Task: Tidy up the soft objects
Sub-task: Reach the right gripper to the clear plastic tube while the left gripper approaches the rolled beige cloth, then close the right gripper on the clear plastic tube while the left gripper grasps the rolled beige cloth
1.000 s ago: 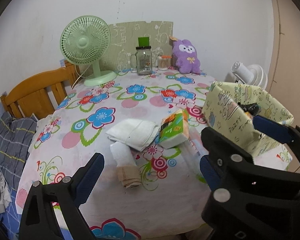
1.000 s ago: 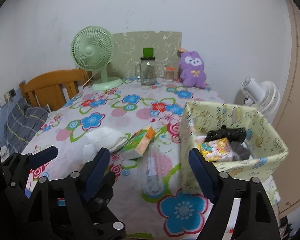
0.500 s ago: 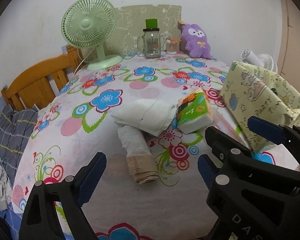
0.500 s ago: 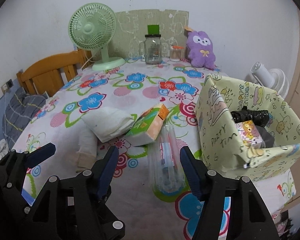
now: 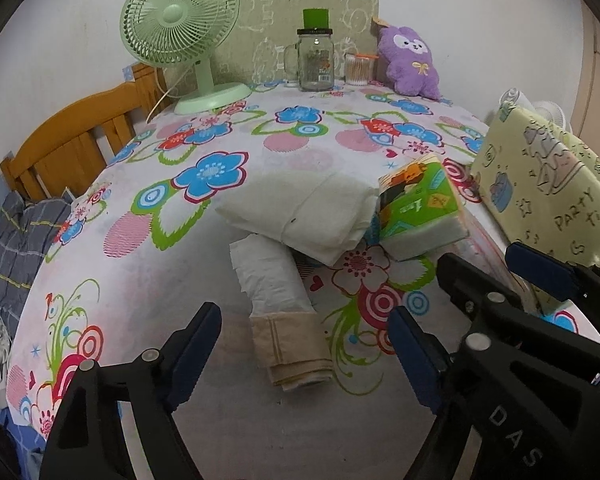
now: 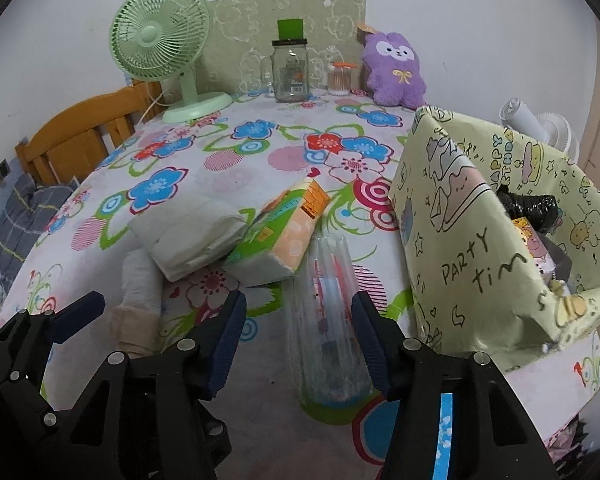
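Note:
A rolled white and beige cloth (image 5: 284, 312) lies on the flowered tablecloth, between the fingers of my left gripper (image 5: 302, 328). Its jaws are closing, and the pads are still apart from the roll. A clear plastic pack (image 6: 328, 312) lies between the fingers of my right gripper (image 6: 298, 312). Those jaws are closing too, and they stand close to the pack without pressing on it. Behind these lie a folded white pad (image 5: 300, 216) and a green and orange tissue pack (image 5: 420, 208), touching each other. A yellow paper box (image 6: 460, 240) stands at the right with several items inside.
A green fan (image 5: 180, 20), a glass jar (image 5: 315, 60), a small cup (image 5: 358, 68) and a purple plush (image 5: 410, 62) stand along the far wall. A wooden chair (image 5: 72, 144) with a plaid cloth is at the left. The near table edge (image 5: 260, 440) is just below the grippers.
Both grippers have come down and closer to the table, so the objects look larger. Both pairs of jaws have narrowed, the right pair more, around the roll and the clear pack.

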Action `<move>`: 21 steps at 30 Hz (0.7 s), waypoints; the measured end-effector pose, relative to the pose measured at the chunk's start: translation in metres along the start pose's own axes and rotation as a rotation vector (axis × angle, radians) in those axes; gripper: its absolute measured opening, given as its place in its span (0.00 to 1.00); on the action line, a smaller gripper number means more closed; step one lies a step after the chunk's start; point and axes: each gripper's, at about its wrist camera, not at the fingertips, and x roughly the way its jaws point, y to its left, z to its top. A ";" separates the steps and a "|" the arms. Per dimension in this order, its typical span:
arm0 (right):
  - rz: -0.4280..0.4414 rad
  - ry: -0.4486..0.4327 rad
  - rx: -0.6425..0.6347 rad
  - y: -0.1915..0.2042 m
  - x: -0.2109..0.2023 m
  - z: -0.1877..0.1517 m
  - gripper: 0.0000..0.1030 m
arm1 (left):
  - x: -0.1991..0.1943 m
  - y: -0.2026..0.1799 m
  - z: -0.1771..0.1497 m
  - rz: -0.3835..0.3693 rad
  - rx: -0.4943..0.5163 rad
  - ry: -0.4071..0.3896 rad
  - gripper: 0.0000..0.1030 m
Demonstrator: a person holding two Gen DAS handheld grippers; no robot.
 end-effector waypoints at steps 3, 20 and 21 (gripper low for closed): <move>-0.012 0.014 0.007 -0.001 0.006 0.001 0.50 | 0.005 0.002 0.001 0.017 -0.006 0.010 0.79; -0.013 0.062 0.026 0.004 0.015 0.004 0.25 | 0.010 0.006 0.004 -0.043 -0.020 0.007 0.63; -0.007 0.063 0.019 0.005 0.015 0.004 0.25 | 0.009 0.005 0.003 -0.048 -0.017 0.005 0.61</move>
